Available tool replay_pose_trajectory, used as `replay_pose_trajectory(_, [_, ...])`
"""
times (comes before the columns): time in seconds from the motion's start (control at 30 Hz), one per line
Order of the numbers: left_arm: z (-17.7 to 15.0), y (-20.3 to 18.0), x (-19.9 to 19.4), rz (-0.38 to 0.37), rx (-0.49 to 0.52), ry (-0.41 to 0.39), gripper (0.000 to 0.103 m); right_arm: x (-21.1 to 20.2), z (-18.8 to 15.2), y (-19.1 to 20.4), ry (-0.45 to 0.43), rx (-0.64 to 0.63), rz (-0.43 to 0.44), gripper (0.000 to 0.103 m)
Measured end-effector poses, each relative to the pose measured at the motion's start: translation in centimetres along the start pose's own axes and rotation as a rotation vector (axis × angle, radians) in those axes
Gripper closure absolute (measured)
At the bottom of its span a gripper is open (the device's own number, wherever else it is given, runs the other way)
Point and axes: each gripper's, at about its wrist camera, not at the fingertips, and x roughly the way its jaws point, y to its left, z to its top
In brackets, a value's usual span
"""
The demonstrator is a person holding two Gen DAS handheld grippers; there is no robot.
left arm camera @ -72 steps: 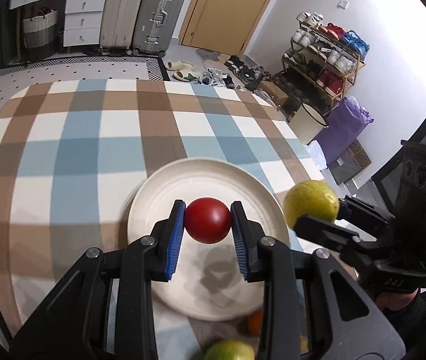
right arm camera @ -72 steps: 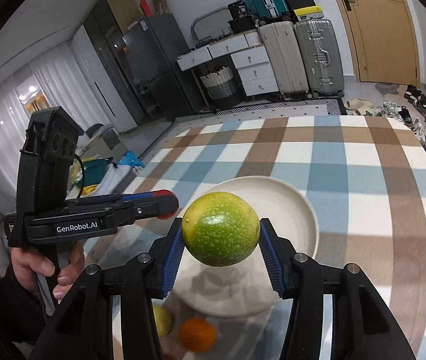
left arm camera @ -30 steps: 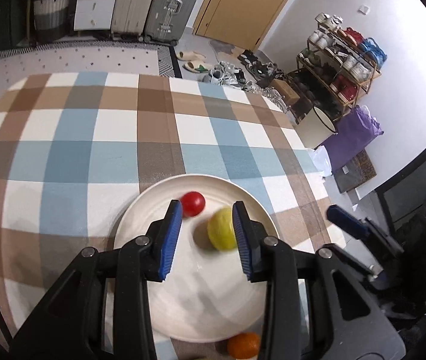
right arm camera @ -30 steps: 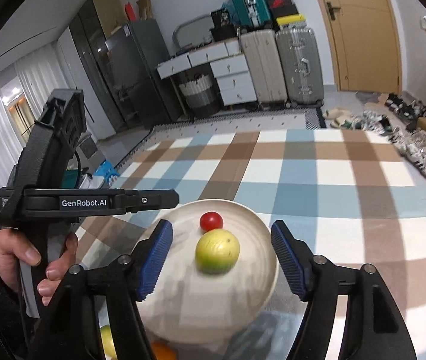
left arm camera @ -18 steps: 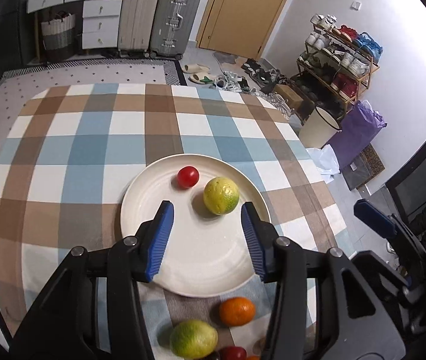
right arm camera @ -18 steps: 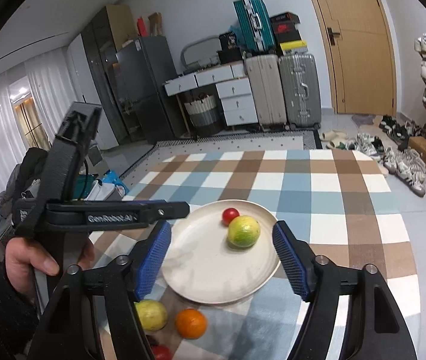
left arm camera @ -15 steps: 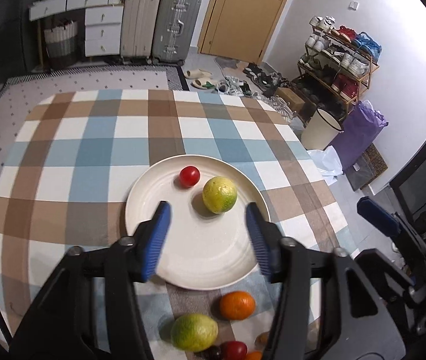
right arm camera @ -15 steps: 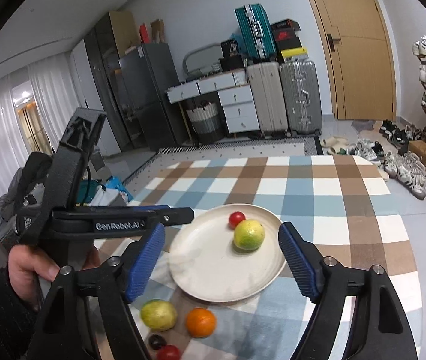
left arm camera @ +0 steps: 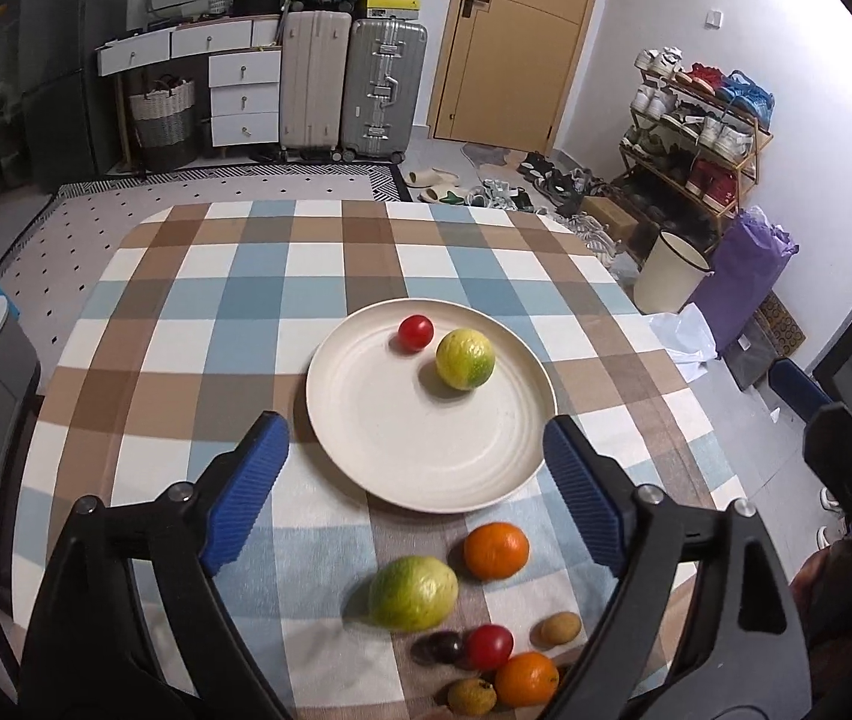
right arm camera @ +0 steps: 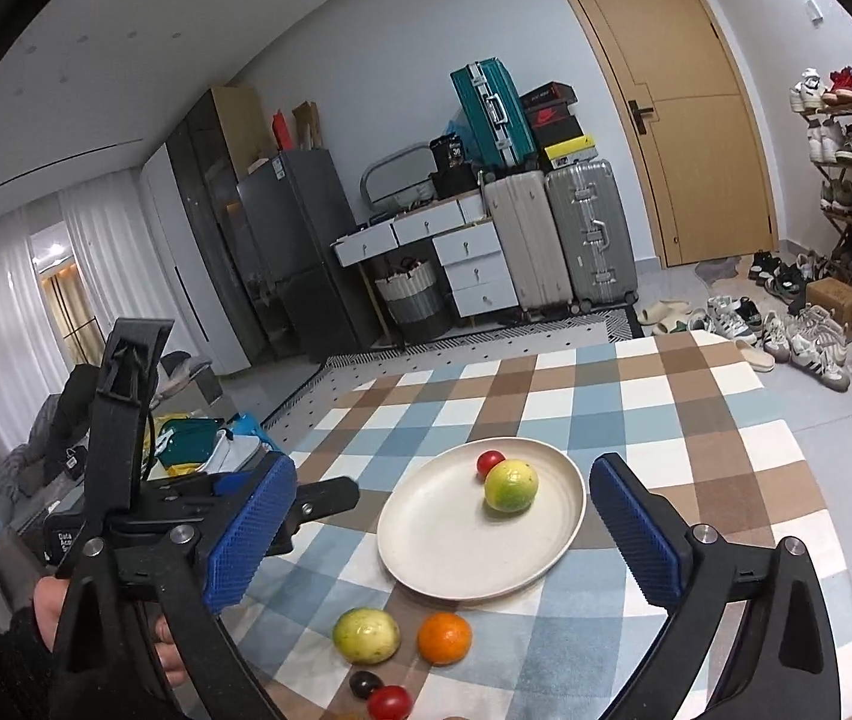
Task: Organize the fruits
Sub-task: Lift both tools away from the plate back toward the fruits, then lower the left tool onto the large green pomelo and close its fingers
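Note:
A cream plate (left arm camera: 402, 450) (right arm camera: 426, 546) on the checked tablecloth holds a red tomato (left arm camera: 415, 332) (right arm camera: 490, 462) and a yellow-green citrus (left arm camera: 465, 358) (right arm camera: 510, 485). In front of the plate lie a green-yellow fruit (left arm camera: 413, 593) (right arm camera: 365, 635), an orange (left arm camera: 496, 550) (right arm camera: 444, 638), a dark plum (left arm camera: 445, 647), a second tomato (left arm camera: 489, 647), a second orange (left arm camera: 526, 679) and small brown fruits (left arm camera: 558, 627). My left gripper (left arm camera: 420, 492) is open and empty, raised above the plate's near edge. My right gripper (right arm camera: 444, 540) is open and empty, high over the table.
The left gripper's body and the hand holding it (right arm camera: 120, 510) show at the left of the right wrist view. The table's near edge is just below the loose fruits. Suitcases (left arm camera: 345, 90), drawers and a shoe rack (left arm camera: 696, 120) stand beyond the table.
Both grippers let go of their fruit, the tomato and the citrus, onto the plate, then opened wide and pulled up and back. More loose fruits near the table's front edge came into view.

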Motion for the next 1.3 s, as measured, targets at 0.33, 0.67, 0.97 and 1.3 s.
replay_pose_trajectory(0.33, [-3.5,2.5,-0.9,0.016,-0.067,0.015,0.002,-0.9,-2.2,0.5,0.005,-0.011,0.007,0.000])
replay_pose_trajectory(0.67, [-6.7,4.2,2.3,-0.004,-0.115,0.102,0.001,0.1,-4.7,-0.5,0.073,0.016,-0.016,0.000])
replay_pose_trajectory(0.97, [-8.4,4.1,5.3,-0.032,-0.105,0.167,0.001,1.5,-6.2,-1.4,0.149,0.039,-0.024,0.000])
replay_pose_trajectory(1.3, [-8.9,3.4,7.8,-0.060,-0.063,0.222,0.002,2.4,-7.2,-2.1,0.190,0.037,-0.039,0.000])
